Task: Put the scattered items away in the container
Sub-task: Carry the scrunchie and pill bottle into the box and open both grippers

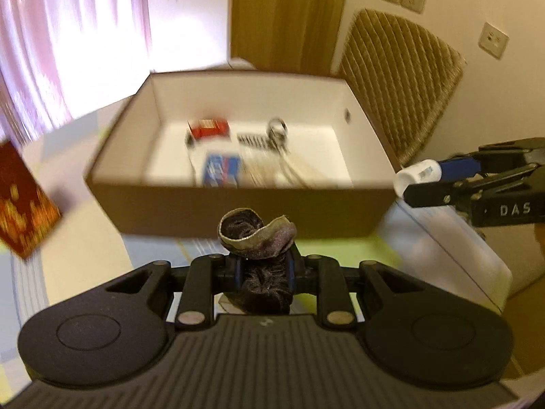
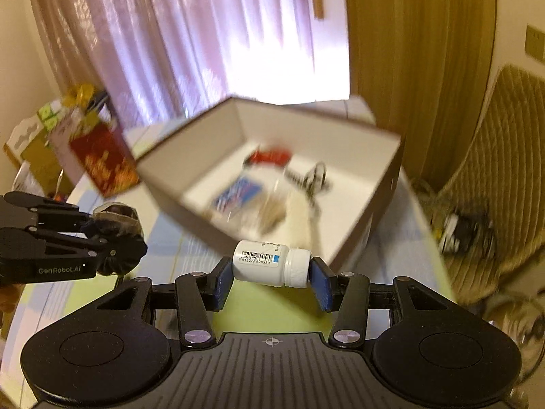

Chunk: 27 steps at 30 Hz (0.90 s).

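The left gripper (image 1: 264,266) is closed on a dark rolled sock (image 1: 257,235), which sticks up between its blue pads, in the air just in front of the near wall of the cardboard box (image 1: 238,211). The right gripper (image 2: 272,277) is clamped on a white pill bottle (image 2: 270,262), held sideways with the cap against the right pad, also in the air near the box edge. The box stands open on a table with a light green cloth (image 2: 272,306). Inside lie a red packet (image 1: 207,127), a blue and white packet (image 1: 221,168) and some metal keys (image 1: 277,129), all blurred. A red bag (image 2: 102,160) stands left of the box.
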{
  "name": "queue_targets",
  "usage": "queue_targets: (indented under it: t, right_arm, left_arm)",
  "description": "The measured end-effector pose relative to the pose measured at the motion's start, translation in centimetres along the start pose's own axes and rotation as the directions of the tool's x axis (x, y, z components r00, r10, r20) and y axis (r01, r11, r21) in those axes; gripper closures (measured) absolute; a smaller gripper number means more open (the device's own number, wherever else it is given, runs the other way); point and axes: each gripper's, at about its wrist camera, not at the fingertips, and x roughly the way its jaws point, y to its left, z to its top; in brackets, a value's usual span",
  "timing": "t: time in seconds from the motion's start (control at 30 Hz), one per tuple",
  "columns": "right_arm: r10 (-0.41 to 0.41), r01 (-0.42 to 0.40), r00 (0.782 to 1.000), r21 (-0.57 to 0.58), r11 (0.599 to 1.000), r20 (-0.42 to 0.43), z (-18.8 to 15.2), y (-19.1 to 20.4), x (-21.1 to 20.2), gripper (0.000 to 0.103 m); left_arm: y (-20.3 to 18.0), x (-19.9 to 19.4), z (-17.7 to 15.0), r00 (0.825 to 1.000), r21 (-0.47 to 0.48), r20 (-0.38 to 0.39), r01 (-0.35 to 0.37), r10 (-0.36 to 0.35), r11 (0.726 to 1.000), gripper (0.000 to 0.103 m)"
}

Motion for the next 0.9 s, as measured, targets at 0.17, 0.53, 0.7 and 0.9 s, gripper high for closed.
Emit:
queue_targets:
  t: [0.17,0.53,0.7,0.9]
  right_arm:
    - [-0.020,0.020,1.000,-0.026,0.999,0.019,4.5,-1.5,3.1,0.052]
    - [-0.064,0.054,0.992,-0.092,0.994,-0.105,8.6,-7.1,12.3,0.051]
    - [-0.094,0.073,0.985,-0.146,0.987,-0.144,9.1,-8.1,14.8,0.051]
    - [-0.099,0.068,0.983,-0.194,0.979,-0.152,9.4,-8.3,15.9,0.051]
  left_arm:
    - [2.6,2.1,5.0,0.999,0.015,0.017,-0.047,0.047,0.999,0.084]
    - [8.1,11.5,9.5,0.981,0.002,-0.163,-0.106,0.105,0.994,0.084]
    - [9.4,14.4,9.2,0.967,0.010,-0.220,-0.132,0.131,0.991,0.083]
    - [9.7,16.4,8.7,0.954,0.035,-0.254,-0.154,0.158,0.987,0.079]
